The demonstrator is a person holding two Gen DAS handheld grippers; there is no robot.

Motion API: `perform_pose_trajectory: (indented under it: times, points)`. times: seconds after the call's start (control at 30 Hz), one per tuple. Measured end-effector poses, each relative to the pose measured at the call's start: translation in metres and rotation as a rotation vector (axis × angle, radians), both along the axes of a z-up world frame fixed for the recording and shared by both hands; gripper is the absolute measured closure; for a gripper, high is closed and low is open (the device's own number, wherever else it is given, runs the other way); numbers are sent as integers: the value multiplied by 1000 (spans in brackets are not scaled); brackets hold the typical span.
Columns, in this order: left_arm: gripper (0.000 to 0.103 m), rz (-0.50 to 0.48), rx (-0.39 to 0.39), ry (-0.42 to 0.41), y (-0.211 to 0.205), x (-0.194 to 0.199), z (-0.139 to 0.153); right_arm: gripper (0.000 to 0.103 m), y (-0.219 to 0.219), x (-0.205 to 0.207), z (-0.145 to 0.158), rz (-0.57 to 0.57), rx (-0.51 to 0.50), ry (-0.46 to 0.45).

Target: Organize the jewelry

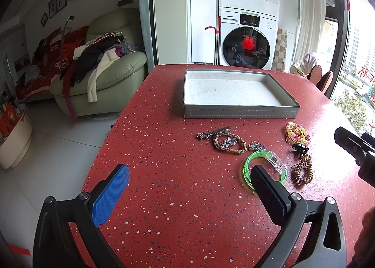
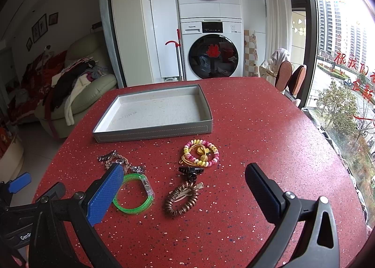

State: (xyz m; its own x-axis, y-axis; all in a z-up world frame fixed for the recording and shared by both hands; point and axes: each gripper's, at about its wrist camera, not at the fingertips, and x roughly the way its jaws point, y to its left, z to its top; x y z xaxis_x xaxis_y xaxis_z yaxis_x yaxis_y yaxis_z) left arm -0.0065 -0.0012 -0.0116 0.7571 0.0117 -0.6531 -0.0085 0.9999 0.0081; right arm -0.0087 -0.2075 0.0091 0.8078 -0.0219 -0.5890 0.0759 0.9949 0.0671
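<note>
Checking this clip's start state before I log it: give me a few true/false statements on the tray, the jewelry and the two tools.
1. The grey tray holds no jewelry. True.
2. The green bangle lies inside the tray. False: it lies on the red table, in front of the tray.
3. The left tool is shut on a bracelet. False: it is open and holds nothing.
4. The right tool is open and holds nothing. True.
5. The pink and yellow bead bracelet lies nearer the tray than the brown coil hair tie. True.
</note>
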Motion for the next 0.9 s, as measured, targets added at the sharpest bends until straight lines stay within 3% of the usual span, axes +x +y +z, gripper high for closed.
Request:
perform_pose_trajectory:
  times: [0.6, 0.9]
  points:
    - [0, -7, -1, 20, -2, 3, -5, 0, -1, 0, -4, -2, 13, 22]
    - [0, -75, -52, 183, -2, 30, -29, 0, -27, 7, -28, -65, 17, 169]
